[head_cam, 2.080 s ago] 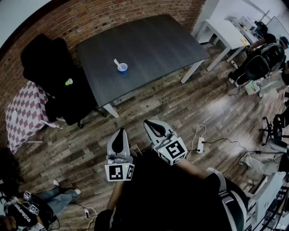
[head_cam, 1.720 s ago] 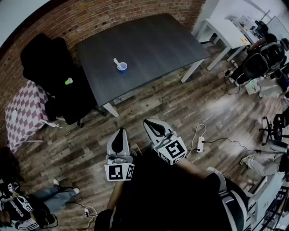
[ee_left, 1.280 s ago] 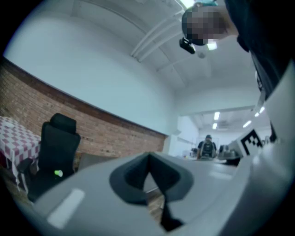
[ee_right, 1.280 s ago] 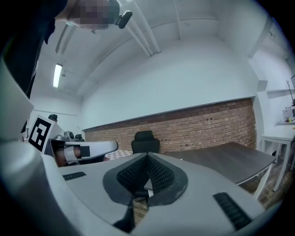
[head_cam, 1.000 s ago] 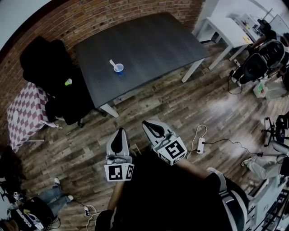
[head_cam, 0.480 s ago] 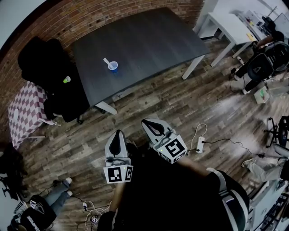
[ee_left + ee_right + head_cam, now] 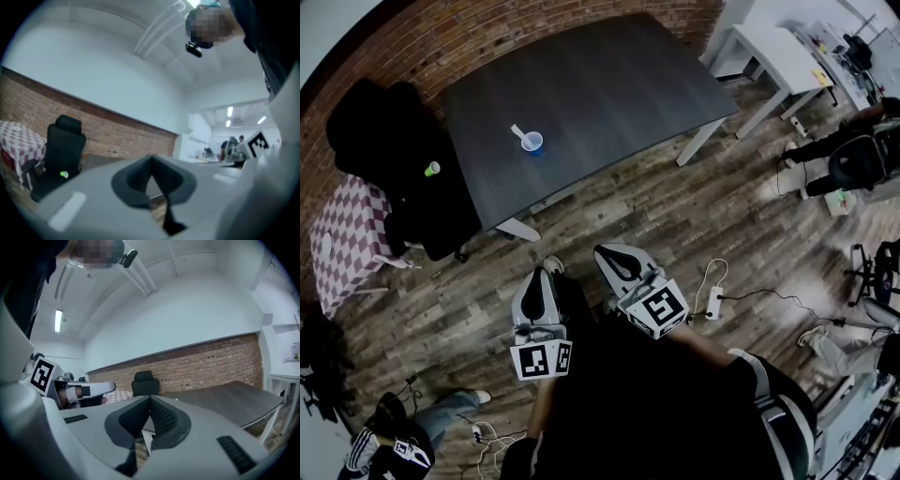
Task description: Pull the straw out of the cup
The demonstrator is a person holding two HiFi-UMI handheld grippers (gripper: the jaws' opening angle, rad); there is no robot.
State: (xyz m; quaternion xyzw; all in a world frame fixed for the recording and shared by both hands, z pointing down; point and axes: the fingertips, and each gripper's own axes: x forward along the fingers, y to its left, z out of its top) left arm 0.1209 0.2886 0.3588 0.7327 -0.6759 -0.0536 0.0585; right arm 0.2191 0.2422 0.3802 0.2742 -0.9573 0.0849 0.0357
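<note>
Nothing is done yet: the thin white straw (image 7: 519, 133) sits in the small blue plastic cup (image 7: 532, 143) on the dark grey table (image 7: 609, 75). The left gripper (image 7: 542, 275) and right gripper (image 7: 607, 252) (fingers pressed together, empty) hang well away.

We count one blue cup (image 7: 532, 143), one straw (image 7: 518, 133) and one small green object (image 7: 432, 169). We count two tools, the left tool (image 7: 541, 276) and the right tool (image 7: 603, 251), and one dark worktop (image 7: 609, 84).
</note>
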